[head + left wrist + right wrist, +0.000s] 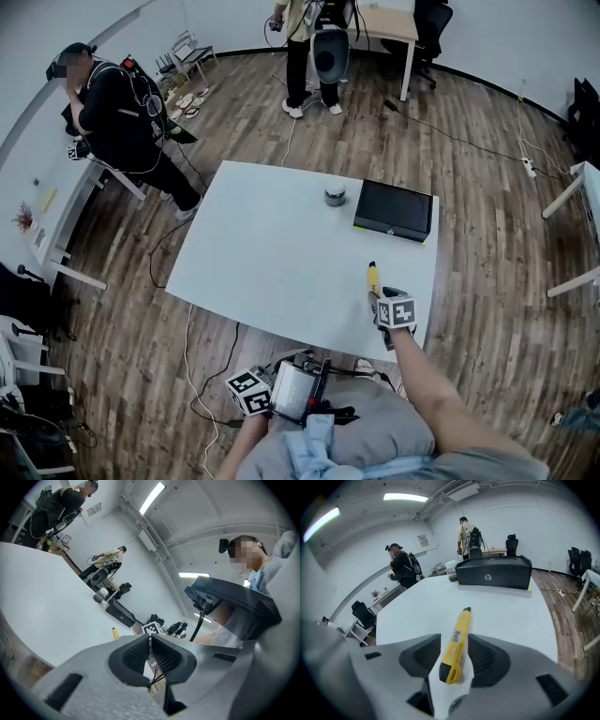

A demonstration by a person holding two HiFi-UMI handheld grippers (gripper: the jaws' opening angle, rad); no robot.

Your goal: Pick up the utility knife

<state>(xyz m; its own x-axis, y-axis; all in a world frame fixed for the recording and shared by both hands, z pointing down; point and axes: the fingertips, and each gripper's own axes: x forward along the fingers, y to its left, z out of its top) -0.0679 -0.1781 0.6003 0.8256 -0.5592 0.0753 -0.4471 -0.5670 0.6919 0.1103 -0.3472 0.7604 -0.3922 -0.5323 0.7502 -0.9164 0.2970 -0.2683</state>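
Head view: the yellow utility knife lies flat on the white table, close to its near edge. The right gripper sits just behind the knife's tail. The knife's nose points to 12 o'clock, toward the black box; a small jar stands at 11 o'clock, well apart. The left gripper hangs off the table at 7 o'clock, down by the person's lap, taking no part.

Left gripper view: the ribbed pads are clenched together with nothing between them. The knife shows only as a small yellow sliver on the tabletop at 11 o'clock.

Right gripper view: the jaws stand released, one on each side of the knife's rear half, with white table showing in the gaps, so nothing is clamped yet. The knife sits a little askew in the gap, its tail nearer the left pad.

Risks, as I judge them:
- One pad may touch first as the jaws close, and the handle may then swivel or skate on the smooth top.
- A grip this far back leaves the long nose overhanging, so it may droop on lifting.
- A nudge could push the knife toward the box.
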